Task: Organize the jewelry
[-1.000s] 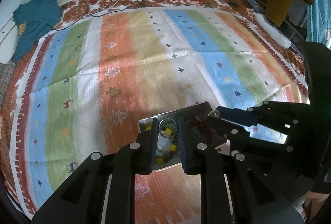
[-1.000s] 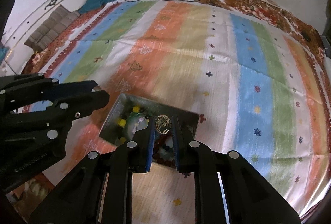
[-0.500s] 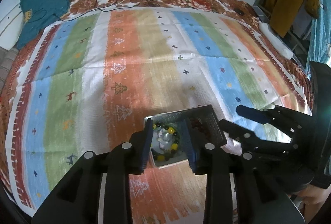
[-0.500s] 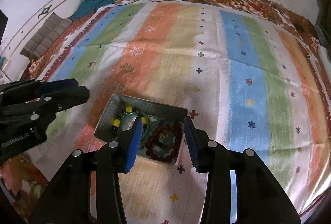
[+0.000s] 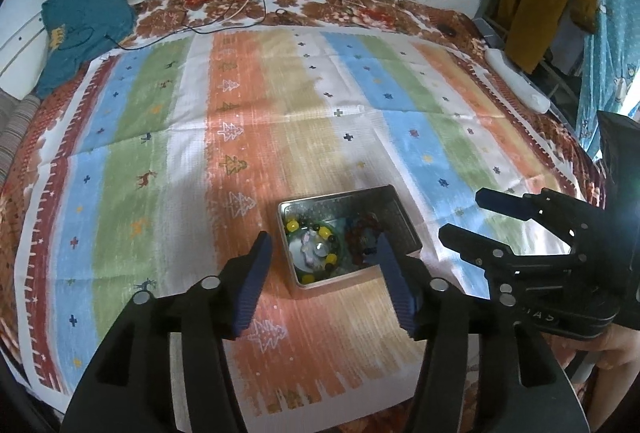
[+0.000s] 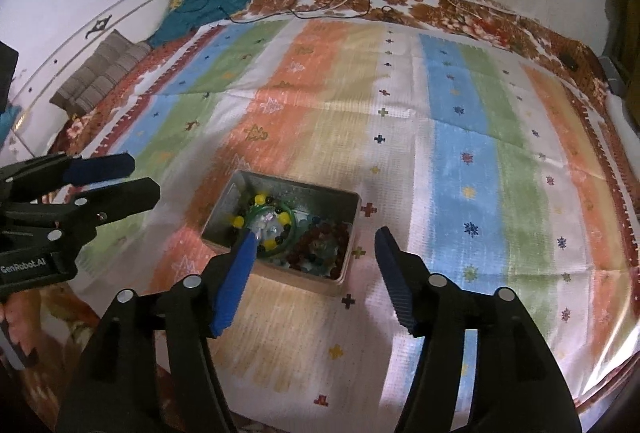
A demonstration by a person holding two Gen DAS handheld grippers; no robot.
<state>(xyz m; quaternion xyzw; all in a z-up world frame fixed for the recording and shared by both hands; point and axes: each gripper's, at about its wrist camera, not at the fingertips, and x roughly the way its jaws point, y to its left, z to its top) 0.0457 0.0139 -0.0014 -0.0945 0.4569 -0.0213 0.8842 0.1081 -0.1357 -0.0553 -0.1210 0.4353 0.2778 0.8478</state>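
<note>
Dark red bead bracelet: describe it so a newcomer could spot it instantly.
On the striped bedspread sits a small metal tray holding jewelry. The dark red bead bracelet lies in its right half, beside the green bangle and the bracelet with yellow beads; it alone is all reddish-brown beads.

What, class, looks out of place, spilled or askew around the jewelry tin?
Nothing stands out. The tin sits flat on the striped cloth, with the beaded bracelets inside it and none spilled beside it.
</note>
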